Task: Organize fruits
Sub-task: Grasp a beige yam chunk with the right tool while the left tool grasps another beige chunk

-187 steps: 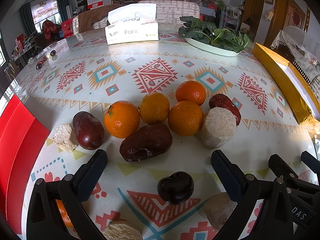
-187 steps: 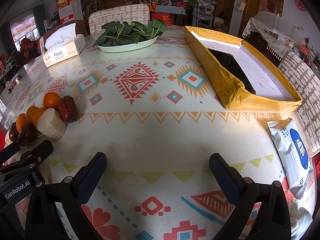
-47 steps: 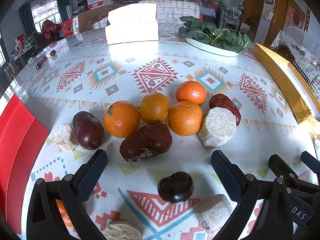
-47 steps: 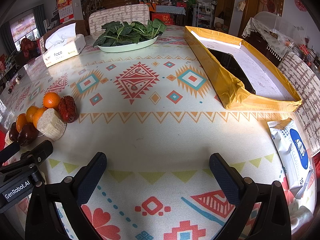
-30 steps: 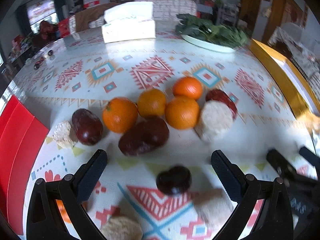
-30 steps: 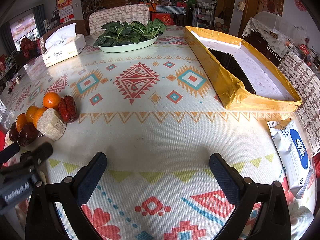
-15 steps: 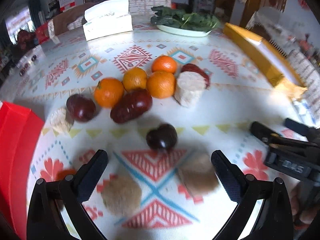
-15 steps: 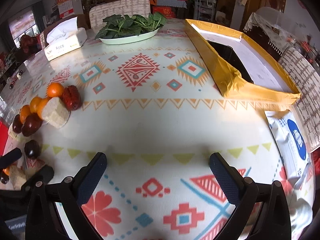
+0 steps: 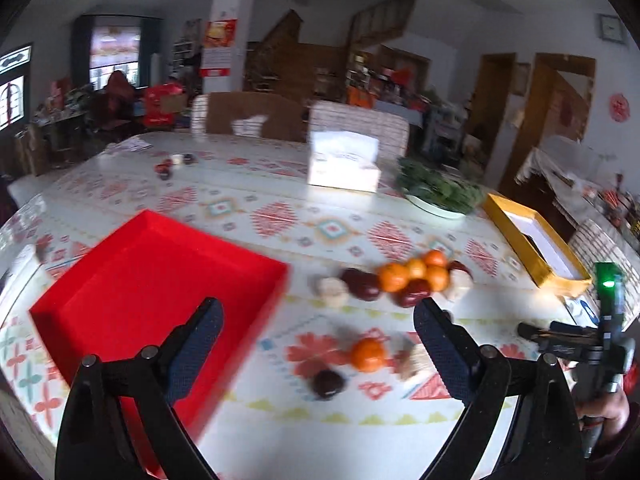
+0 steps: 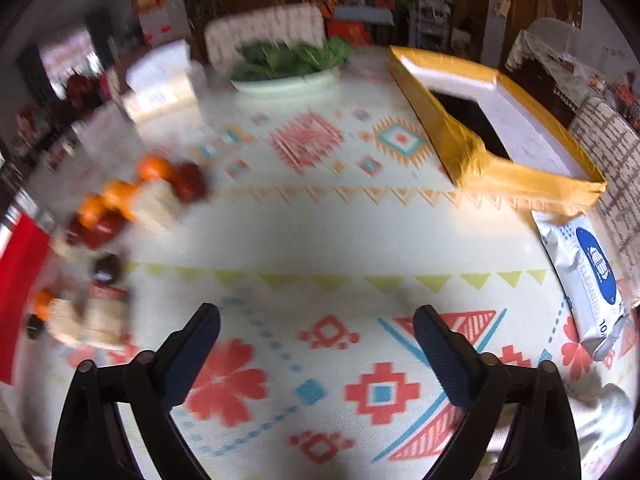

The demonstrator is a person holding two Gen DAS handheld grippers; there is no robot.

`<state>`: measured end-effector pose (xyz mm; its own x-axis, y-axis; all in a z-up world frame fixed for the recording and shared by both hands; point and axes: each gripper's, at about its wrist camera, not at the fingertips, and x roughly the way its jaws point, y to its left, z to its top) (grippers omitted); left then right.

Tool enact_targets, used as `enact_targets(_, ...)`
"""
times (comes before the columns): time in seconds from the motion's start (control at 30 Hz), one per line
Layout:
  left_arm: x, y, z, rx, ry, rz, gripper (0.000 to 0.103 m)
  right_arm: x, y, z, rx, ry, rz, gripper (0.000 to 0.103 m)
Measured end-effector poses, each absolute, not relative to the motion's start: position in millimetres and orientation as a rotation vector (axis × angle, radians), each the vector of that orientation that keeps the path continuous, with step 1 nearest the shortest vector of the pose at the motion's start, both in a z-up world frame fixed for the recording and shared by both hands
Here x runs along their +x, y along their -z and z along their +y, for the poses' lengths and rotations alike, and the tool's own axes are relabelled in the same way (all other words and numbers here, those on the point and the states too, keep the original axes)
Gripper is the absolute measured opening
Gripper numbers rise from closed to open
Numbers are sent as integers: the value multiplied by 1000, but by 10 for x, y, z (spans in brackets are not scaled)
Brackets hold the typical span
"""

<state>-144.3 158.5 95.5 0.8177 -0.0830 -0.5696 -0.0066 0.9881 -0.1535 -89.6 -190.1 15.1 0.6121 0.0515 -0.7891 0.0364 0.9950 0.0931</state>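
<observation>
Two grippers, both wide apart and holding nothing. Left gripper (image 9: 318, 344) hangs above the table (image 9: 280, 184), jaws just been closing slightly, nothing between them but tablecloth and loose fruit far below. Right gripper (image 10: 316, 350) points down at bare patterned cloth, jaws also just closing a little, empty.

Left wrist view, blurred: red tray (image 9: 132, 276) sits at left centre of frame, its inside bare as far as shows. Right of the tray, mid-frame, a cluster of fruit: oranges (image 9: 416, 274) bunched with dark red fruits (image 9: 362, 284) and pale chunks (image 9: 332, 290), all touching or just beside each other. Nearer the camera, a lone orange (image 9: 367, 354) between the jaws, a dark round fruit (image 9: 328, 384) just below it, a pale chunk (image 9: 414, 360) to its right. Tissue box (image 9: 344, 166) upper centre, plate of greens (image 9: 438, 194) to its right, yellow box (image 9: 534, 246) at right edge. The other gripper with a green light shows at lower right, held by a hand (image 9: 604, 408).

Right wrist view, also blurred: same fruit cluster (image 10: 132, 204) at left, tray edge (image 10: 18, 280) at far left, yellow box (image 10: 496, 132) upper right, wipes pack (image 10: 588, 276) at right edge, greens (image 10: 288, 64) top centre.
</observation>
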Motion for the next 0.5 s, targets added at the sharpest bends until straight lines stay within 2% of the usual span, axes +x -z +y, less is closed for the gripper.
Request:
enact_targets(0.1, -1467, -886, 1686, -207, 96, 626, 94, -1038, -338, -1707, 115, -118, 833, 94)
enact_targets(0.17, -1437, -802, 1676, -232, 149, 649, 72, -1081, -384, -1524, 131, -209, 825, 87)
enact_targets(0.23, -1408, -739, 1639, -247, 191, 678, 62, -1079, -378, -1357, 134, -283, 838, 76)
enact_targets(0.27, -1394, -716, 1625, -248, 204, 689, 62, -1070, -354, -1244, 126, -320, 852, 72)
enact_targets(0.33, -1391, -686, 1573, -238, 222, 696, 62, -1059, -295, -1061, 99, -350, 868, 71)
enact_targets(0.5, -1424, -629, 1362, -180, 295, 714, 62, -1001, -151, -837, 77, -374, 907, 58)
